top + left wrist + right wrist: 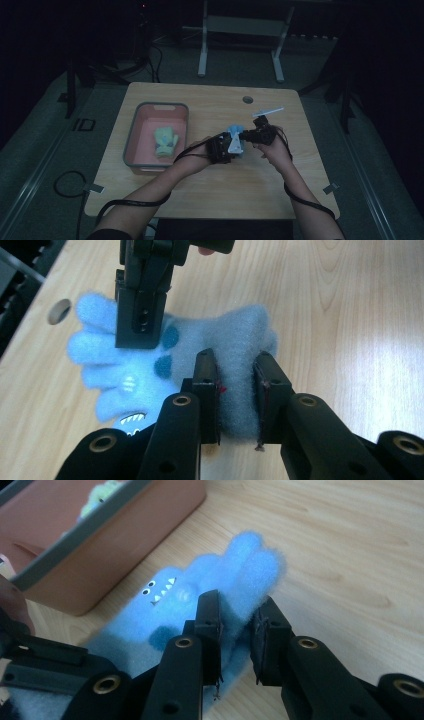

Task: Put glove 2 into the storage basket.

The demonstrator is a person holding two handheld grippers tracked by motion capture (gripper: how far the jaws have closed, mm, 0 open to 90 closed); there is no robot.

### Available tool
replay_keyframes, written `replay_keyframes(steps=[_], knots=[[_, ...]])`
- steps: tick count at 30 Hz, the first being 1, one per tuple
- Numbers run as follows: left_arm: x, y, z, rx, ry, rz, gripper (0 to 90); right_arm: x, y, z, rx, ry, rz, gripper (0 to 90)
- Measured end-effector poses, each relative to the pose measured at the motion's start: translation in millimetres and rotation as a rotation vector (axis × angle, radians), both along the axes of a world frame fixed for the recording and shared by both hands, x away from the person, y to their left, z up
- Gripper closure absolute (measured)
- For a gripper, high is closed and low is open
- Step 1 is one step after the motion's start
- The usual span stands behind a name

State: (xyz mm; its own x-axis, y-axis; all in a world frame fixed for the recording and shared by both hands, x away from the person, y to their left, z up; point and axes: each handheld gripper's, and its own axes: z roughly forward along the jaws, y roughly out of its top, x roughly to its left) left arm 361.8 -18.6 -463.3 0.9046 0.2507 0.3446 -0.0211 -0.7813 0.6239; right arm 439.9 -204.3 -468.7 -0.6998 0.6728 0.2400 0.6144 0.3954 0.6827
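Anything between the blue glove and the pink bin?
Nothing visible. Both grippers, left and right, are clamped on the blue glove over bare table. The bin sits just left of it, open-topped, with a green glove inside.

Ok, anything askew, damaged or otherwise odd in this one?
Nothing stands out. The left gripper and right gripper both pinch the blue fuzzy glove above the table; a green glove lies in the pink bin.
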Motion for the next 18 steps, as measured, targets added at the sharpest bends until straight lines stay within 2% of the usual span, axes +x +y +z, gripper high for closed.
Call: replay_keyframes(steps=[9, 18], knots=[[0.3, 21.0, 15.8, 0.018, -0.022, 0.017, 76.2, 4.7, 23.6, 17.9, 0.001, -0.028, 0.034, 76.2], [-1.1, 44.5, 25.3, 0.03, -0.043, 0.042, 76.3, 9.2, 53.0, 35.8, -0.009, -0.059, 0.085, 76.4]])
